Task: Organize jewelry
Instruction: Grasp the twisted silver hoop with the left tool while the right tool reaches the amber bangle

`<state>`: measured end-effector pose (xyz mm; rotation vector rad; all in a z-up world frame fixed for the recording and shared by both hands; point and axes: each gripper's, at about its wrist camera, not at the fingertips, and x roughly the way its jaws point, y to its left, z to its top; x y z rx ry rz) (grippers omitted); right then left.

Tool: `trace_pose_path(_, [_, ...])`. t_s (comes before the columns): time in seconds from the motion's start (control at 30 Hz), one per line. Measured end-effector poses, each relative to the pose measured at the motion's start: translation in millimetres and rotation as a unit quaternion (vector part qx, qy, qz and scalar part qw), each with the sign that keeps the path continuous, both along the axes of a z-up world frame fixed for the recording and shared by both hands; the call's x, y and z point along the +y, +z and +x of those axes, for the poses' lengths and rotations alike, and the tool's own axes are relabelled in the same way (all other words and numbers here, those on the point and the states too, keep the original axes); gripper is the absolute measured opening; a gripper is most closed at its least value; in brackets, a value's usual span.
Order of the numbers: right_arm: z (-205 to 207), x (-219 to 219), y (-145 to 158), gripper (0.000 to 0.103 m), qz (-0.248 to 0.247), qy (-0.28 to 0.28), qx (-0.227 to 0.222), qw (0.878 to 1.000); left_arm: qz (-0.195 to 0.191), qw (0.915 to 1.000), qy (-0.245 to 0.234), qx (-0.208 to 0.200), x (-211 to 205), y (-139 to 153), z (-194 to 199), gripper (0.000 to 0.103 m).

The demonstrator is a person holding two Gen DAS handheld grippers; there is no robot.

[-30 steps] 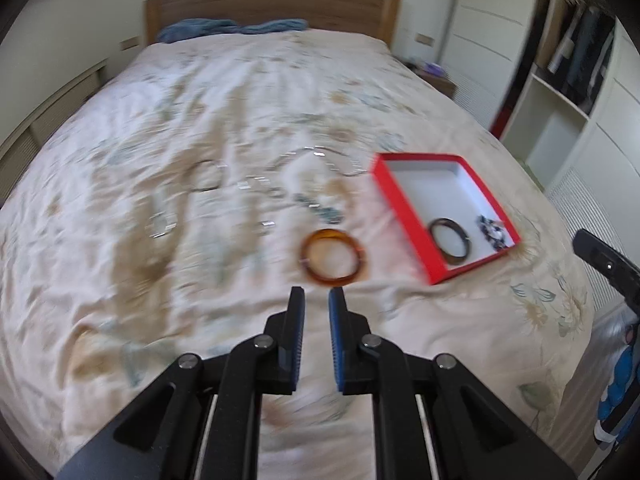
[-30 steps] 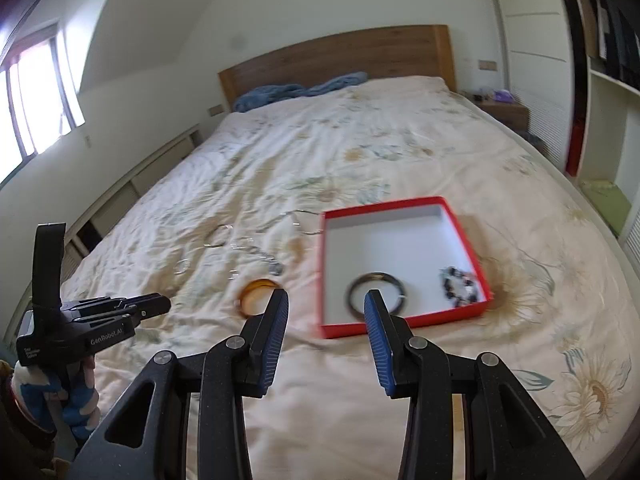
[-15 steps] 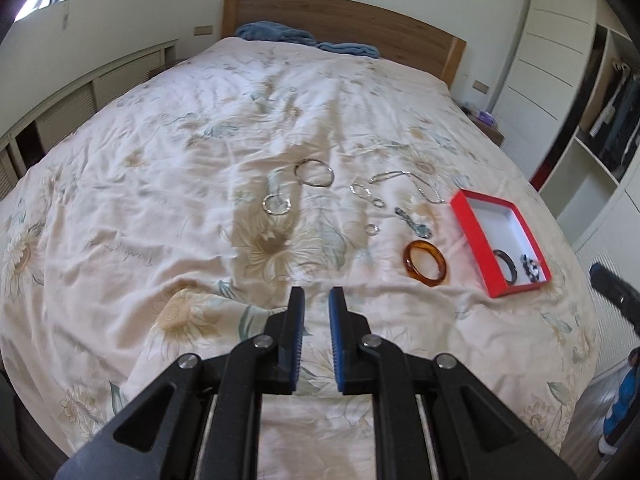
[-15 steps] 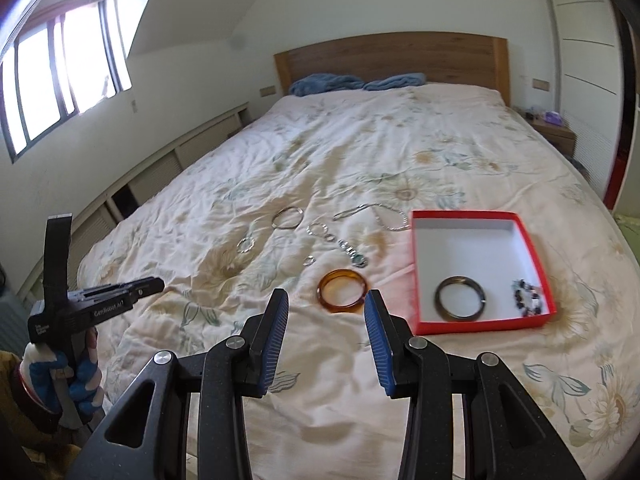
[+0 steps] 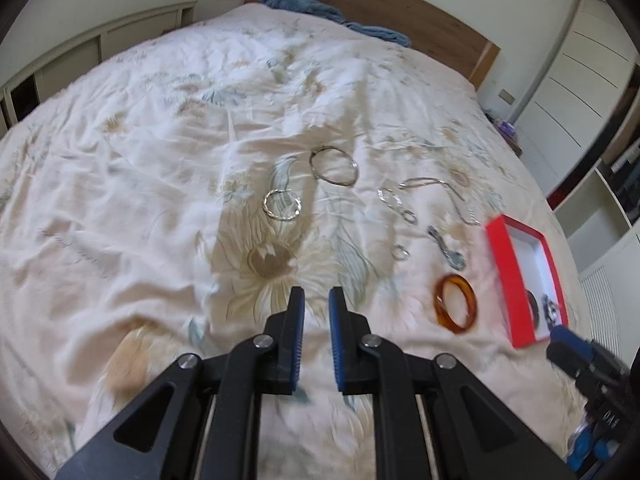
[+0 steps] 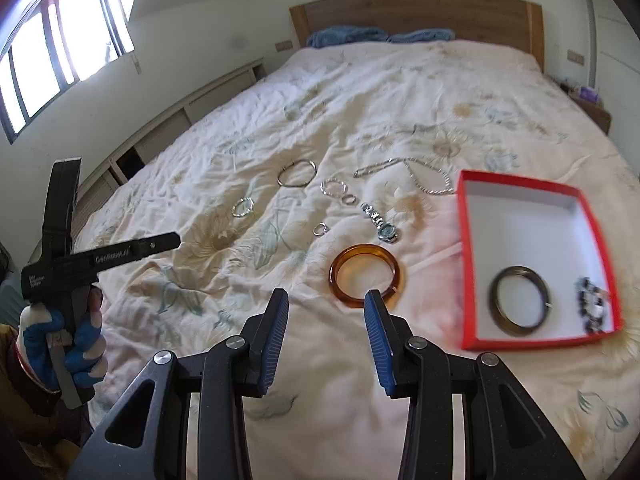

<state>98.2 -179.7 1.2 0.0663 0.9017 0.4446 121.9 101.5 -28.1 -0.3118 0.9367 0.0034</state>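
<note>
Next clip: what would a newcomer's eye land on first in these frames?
The red box on the floral bedspread, holding a dark bangle and a beaded bracelet. Just left of it lies the amber bangle, right ahead of the open right gripper. Beyond that, silver rings, a chain and a watch lie scattered mid-bed.
</note>
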Motion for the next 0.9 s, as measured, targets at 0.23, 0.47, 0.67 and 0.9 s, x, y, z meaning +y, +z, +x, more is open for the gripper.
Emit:
trace_pose_path(0.23, [45,19,-41,0.039,0.005,0.03,0.034,0.999,-0.028,0.9987,0.035,0.024,21,-33,56,0.012])
trace_pose_path(0.47, [71,29,-66,0.038,0.01,0.047,0.053,0.997,-0.028,0.9972,0.06,0.034,34,-57,102,0.012])
trace_pose_path(0.67, [85,34,-81,0.038,0.01,0.056,0.068,0.996,-0.017,0.9955,0.075,0.055,44,-80,121,0.012])
trace_pose_path(0.9, [90,40,-98,0.038,0.013,0.067,0.086,0.994,-0.012,0.9969,0.063,0.044,42,-80,119,0.012])
